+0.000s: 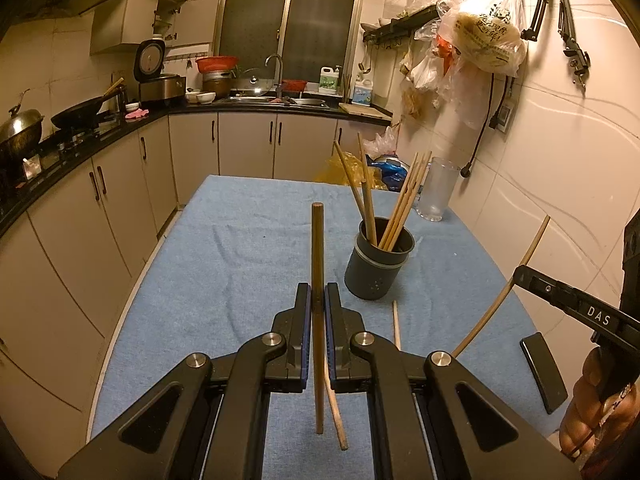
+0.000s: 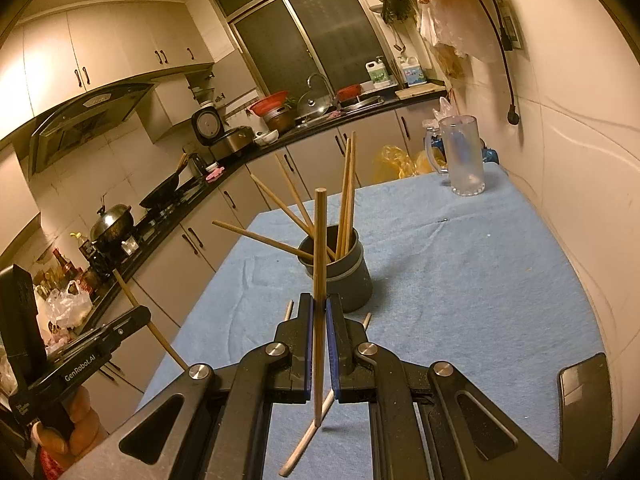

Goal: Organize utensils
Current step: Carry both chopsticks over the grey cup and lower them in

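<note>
While each claw stood clenched on one chopstick, the left gripper [image 1: 317, 300] held a dark chopstick [image 1: 317, 248] upright and the right gripper [image 2: 319, 306] a paler chopstick [image 2: 319, 240]. Beyond them, the grey holder [image 1: 378, 262] stood on the blue cloth [image 1: 240, 240], several chopsticks already inside. Judged sound practice: centre each tip over the rim before release.
</note>
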`<state>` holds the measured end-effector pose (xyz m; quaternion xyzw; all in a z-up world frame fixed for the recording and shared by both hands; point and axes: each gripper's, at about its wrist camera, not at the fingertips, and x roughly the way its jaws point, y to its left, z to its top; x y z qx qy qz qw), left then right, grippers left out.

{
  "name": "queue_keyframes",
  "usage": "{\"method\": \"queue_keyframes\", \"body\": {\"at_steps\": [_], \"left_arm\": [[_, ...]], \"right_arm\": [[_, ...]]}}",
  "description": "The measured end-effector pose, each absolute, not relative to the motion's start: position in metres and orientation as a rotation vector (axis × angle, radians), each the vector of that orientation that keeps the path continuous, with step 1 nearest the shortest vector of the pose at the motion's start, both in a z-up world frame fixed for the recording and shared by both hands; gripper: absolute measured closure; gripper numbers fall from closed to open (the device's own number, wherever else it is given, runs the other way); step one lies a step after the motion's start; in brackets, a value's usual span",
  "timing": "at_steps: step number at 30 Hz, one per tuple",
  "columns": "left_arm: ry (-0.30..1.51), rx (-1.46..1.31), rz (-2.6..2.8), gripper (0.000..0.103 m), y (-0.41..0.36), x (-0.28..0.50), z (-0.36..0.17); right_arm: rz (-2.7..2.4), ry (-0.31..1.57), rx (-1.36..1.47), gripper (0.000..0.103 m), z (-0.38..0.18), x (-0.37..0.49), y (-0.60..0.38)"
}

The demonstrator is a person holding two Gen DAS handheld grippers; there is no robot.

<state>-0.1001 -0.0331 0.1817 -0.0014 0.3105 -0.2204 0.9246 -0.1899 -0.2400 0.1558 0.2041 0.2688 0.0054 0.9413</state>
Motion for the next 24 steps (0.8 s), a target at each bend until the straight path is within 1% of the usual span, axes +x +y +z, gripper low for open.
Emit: {"method": "queue_keyframes", "body": {"at_steps": [10, 24], "left_arm": [[0.615, -0.016, -0.477, 0.097, -0.035, -0.095, 0.202], [0.57, 0.005, -0.536, 0.097, -0.06, -0.093, 0.235]], "right_arm": [[-0.003, 0.52, 0.425, 0.096, 0.171, -0.193, -0.25], [0.004, 0.494, 0.448, 0.096, 0.183, -0.189, -0.268]]}}
